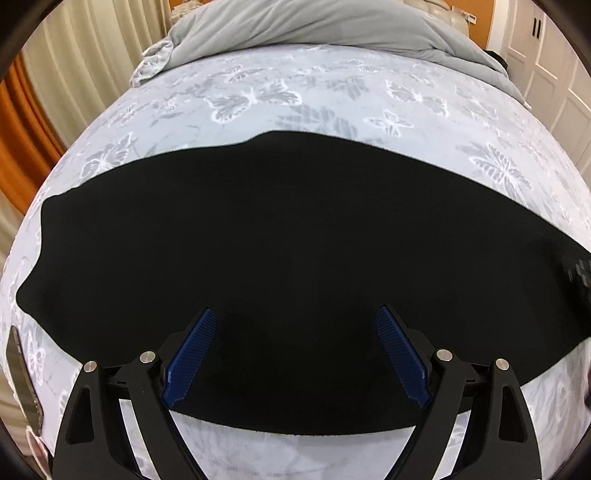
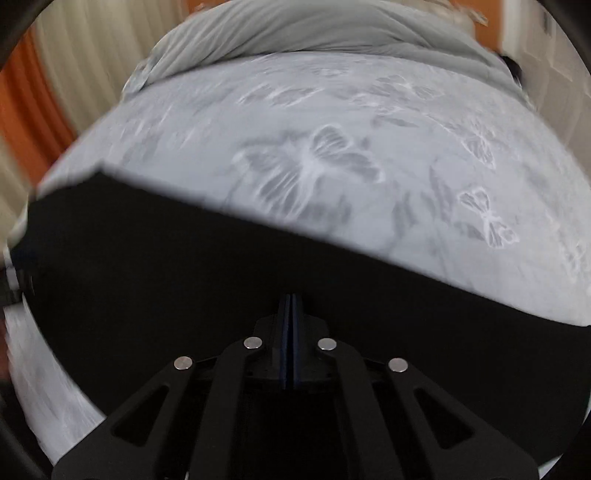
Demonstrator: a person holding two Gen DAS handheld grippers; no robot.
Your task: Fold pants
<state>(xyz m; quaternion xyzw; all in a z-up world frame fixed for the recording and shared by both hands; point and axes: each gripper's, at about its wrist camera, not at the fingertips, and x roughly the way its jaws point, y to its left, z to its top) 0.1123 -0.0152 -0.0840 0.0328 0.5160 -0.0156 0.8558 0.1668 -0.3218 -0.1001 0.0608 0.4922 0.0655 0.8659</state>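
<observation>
Black pants [image 1: 277, 240] lie spread flat in a wide band across a pale blue bed sheet with butterfly print [image 1: 295, 96]. My left gripper [image 1: 295, 314] hovers over the near part of the pants, its blue pads [image 1: 192, 358] wide apart with only flat cloth below them. In the blurred right wrist view the pants [image 2: 147, 277] run from left to lower right. My right gripper [image 2: 291, 297] is over them with its pads pressed together. I cannot tell whether any cloth is pinched between them.
A grey duvet [image 1: 314, 26] is bunched at the far end of the bed. Cream and orange curtains [image 1: 92, 48] hang on the left and white cupboard doors [image 1: 546, 74] stand on the right. A flat dark object [image 1: 22, 376] lies at the bed's near left edge.
</observation>
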